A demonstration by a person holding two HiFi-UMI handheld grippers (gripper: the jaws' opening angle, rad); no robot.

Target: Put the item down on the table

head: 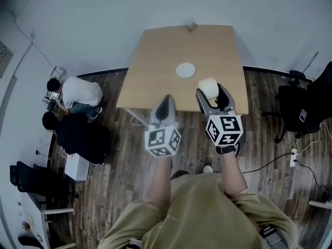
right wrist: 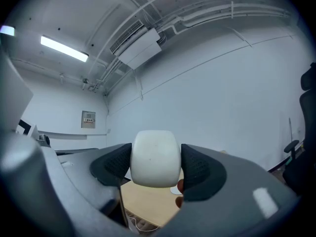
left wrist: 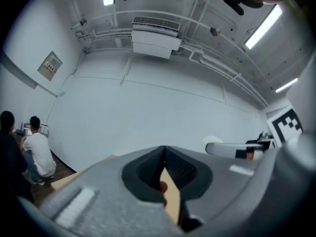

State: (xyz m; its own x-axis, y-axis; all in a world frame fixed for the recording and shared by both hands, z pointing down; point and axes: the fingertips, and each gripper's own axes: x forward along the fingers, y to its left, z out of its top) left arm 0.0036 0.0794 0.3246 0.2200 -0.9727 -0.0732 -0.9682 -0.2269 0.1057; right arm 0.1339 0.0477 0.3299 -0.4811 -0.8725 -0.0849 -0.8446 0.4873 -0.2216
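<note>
While both of my claws point out level toward the light-brown wooden table (head: 171,51), my right claw (head: 211,94) is clenched on a smooth, rounded white item (head: 208,86). Seen along its own jaws, the dark ribbed pads (right wrist: 200,169) press one on each side of the item, which fills the gap between them. The item hangs over the table's near edge, toward the near right corner. It is held up clear of the top, and a strip of bare wood shows beneath it.

My left claw (head: 165,104) is clenched on nothing: its two jaws meet tip to tip, with only a sliver of table showing through below them. It sits at the table's near edge, beside the right claw and apart from it.

Around the middle of the table lies a flat, round white disc (head: 185,70), beyond the item and apart from it. A small object (head: 191,26) stands at the table's far edge, too small to make out.

Left of the table, by the wall, are a person in a white top (head: 80,93) and a person in black (head: 78,134). Right of the table stands a black office chair (head: 295,108). Dark wooden planks (head: 119,160) cover the floor around the table.
</note>
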